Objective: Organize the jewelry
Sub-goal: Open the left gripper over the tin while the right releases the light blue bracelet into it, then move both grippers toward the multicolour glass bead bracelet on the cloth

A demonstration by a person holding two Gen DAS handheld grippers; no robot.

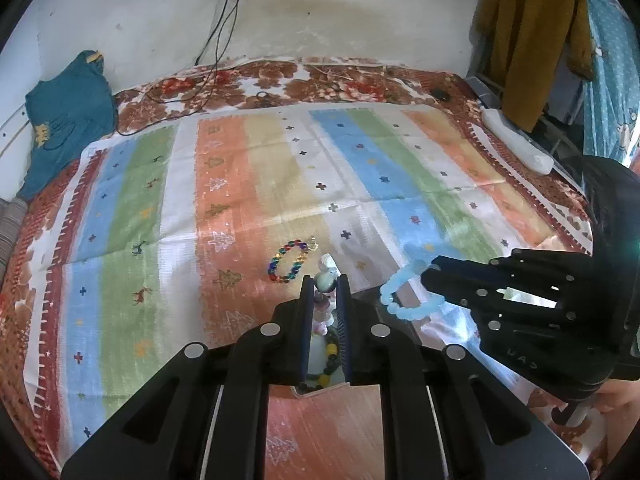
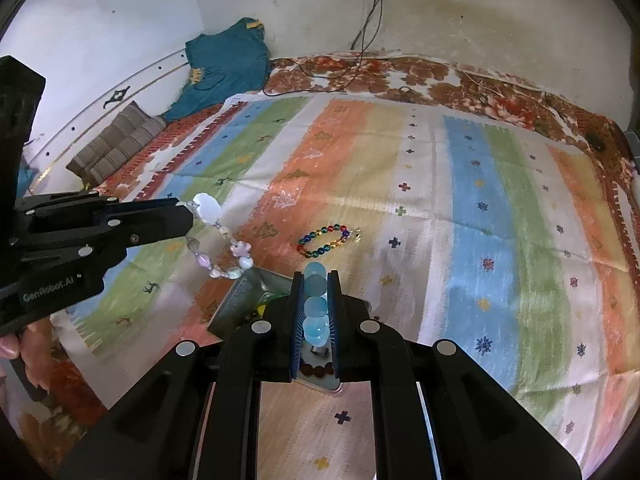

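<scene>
i hold a black two-finger gripper in each hand above a bed covered by a striped cloth [image 2: 460, 208] in orange, green, blue and cream with small crosses and trees. my left gripper [image 1: 326, 284] is clenched on a pale bracelet of mixed pink, white and pearly beads [image 2: 224, 248], which dangles in a loop from its tips, clear of the cloth. my right gripper [image 2: 316, 280] is clenched on a bracelet of round translucent light blue beads [image 2: 314, 308], the beads stacked in a line between the pads; from the left wrist view its loop [image 1: 400, 288] hangs off the tips. a third bracelet of shiny rainbow-coloured beads [image 2: 326, 240] lies flat on an orange stripe, just beyond both grippers and touched by neither. below the grippers sits a grey tray [image 2: 240, 300] with dark and yellow beads inside it. a teal garment [image 2: 224, 64] lies at the bed's far left corner.
</scene>
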